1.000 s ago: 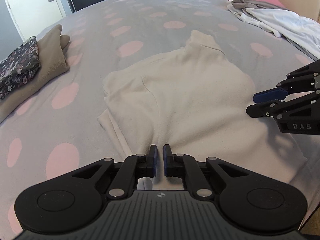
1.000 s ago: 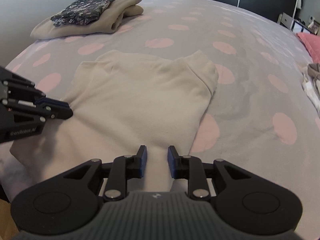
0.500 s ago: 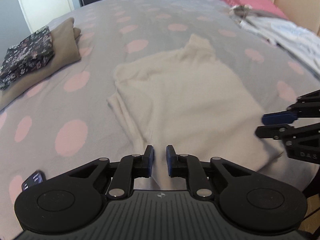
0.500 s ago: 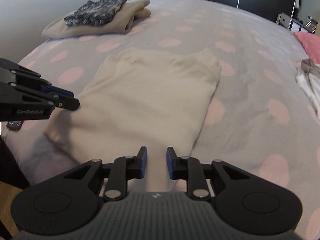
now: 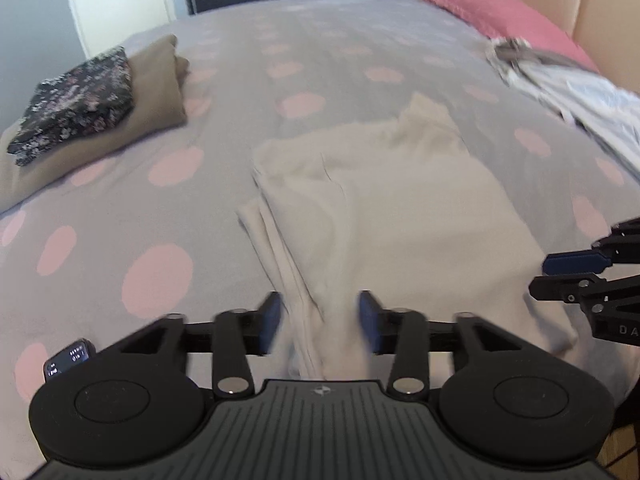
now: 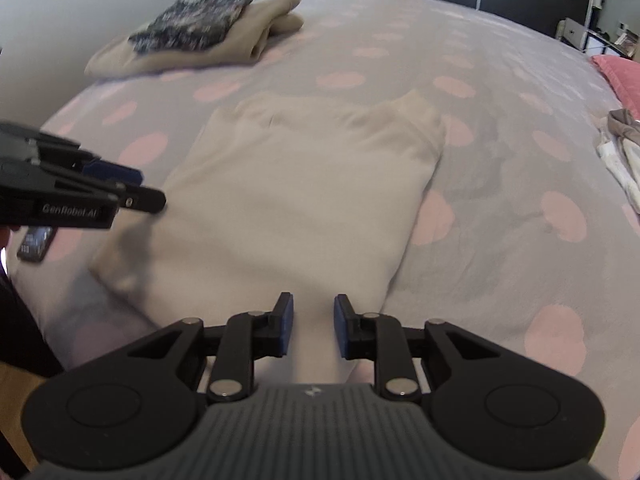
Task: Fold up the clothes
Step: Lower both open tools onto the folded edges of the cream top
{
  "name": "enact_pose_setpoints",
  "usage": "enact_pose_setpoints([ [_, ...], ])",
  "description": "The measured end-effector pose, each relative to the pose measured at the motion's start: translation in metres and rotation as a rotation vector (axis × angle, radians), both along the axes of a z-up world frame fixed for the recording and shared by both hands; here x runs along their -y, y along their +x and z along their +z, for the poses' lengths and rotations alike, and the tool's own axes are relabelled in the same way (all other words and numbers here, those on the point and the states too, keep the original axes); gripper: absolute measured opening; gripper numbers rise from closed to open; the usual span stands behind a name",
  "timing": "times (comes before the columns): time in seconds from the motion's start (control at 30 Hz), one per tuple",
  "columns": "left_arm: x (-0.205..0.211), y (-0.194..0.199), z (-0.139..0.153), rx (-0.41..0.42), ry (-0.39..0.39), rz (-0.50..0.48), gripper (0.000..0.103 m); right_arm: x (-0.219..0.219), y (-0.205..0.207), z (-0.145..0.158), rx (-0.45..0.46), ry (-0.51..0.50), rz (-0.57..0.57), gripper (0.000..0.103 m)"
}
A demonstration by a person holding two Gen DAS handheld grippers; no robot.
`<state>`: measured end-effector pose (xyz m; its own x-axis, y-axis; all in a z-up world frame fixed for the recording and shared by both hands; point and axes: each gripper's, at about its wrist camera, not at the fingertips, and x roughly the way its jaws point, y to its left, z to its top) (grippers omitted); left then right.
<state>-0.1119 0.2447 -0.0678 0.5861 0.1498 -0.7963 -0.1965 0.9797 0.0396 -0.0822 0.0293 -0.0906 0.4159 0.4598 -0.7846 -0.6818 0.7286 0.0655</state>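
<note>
Right now your left tool [image 5: 319,322] is spread wide, its fingers either side of the near hem of the cream sweater [image 5: 384,204], gripping nothing. Your right tool [image 6: 313,330] is parted too, over the same hem further right, also released. That sweater lies flat, partly folded, on the dotted bed [image 5: 248,92]. Far left sits a folded stack [image 5: 88,120]; a phone [image 5: 68,362] rests near left.

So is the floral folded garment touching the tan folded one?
Touching. In the right wrist view the floral garment lies directly on the tan garment; the left wrist view shows the same stack.
</note>
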Motion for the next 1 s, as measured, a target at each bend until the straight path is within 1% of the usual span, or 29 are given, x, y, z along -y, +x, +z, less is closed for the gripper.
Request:
enact_pose_setpoints([
  [0.03,-0.004,0.002,0.001,0.017,-0.005,0.015,0.059,0.002,0.005,0.003,0.007,0.013,-0.024,0.033],
  [0.07,-0.007,0.004,0.001,0.033,-0.009,0.03,0.059,0.004,0.01,0.006,0.014,0.027,-0.047,0.038],
  [0.13,-0.014,0.011,0.0,0.04,-0.008,0.058,0.059,0.007,0.022,0.009,0.022,0.041,-0.103,0.039],
  [0.17,-0.018,0.015,-0.002,0.038,-0.019,0.069,0.059,0.009,0.029,0.01,0.013,0.049,-0.13,0.041],
  [0.2,-0.023,0.018,-0.004,0.035,-0.031,0.079,0.059,0.011,0.036,0.01,0.004,0.058,-0.157,0.045],
  [0.23,-0.028,0.021,-0.006,0.033,-0.056,0.087,0.059,0.013,0.043,0.01,-0.004,0.067,-0.184,0.047],
  [0.3,-0.042,0.025,-0.011,0.038,-0.131,0.127,0.059,0.018,0.055,0.007,-0.035,0.089,-0.228,0.052],
  [0.37,-0.058,0.028,-0.017,0.053,-0.214,0.179,0.06,0.021,0.066,0.003,-0.071,0.108,-0.258,0.052],
  [0.47,-0.077,0.036,-0.026,0.049,-0.297,0.239,0.06,0.021,0.08,-0.005,-0.131,0.139,-0.282,0.053],
  [0.53,-0.084,0.042,-0.032,0.047,-0.358,0.251,0.06,0.02,0.089,-0.01,-0.175,0.161,-0.295,0.053],
  [0.57,-0.085,0.045,-0.035,0.046,-0.374,0.253,0.06,0.019,0.093,-0.013,-0.192,0.17,-0.299,0.053],
  [0.67,-0.079,0.054,-0.04,0.043,-0.364,0.246,0.06,0.014,0.104,-0.022,-0.24,0.196,-0.31,0.053],
  [0.7,-0.077,0.056,-0.041,0.044,-0.364,0.244,0.06,0.014,0.107,-0.025,-0.255,0.205,-0.316,0.055],
  [0.77,-0.075,0.059,-0.045,0.046,-0.363,0.241,0.065,0.013,0.112,-0.03,-0.284,0.225,-0.327,0.06],
  [0.87,-0.071,0.063,-0.048,0.056,-0.351,0.239,0.067,0.014,0.119,-0.039,-0.336,0.261,-0.358,0.064],
  [1.0,-0.067,0.066,-0.049,0.062,-0.338,0.242,0.066,0.012,0.122,-0.042,-0.344,0.28,-0.357,0.067],
])
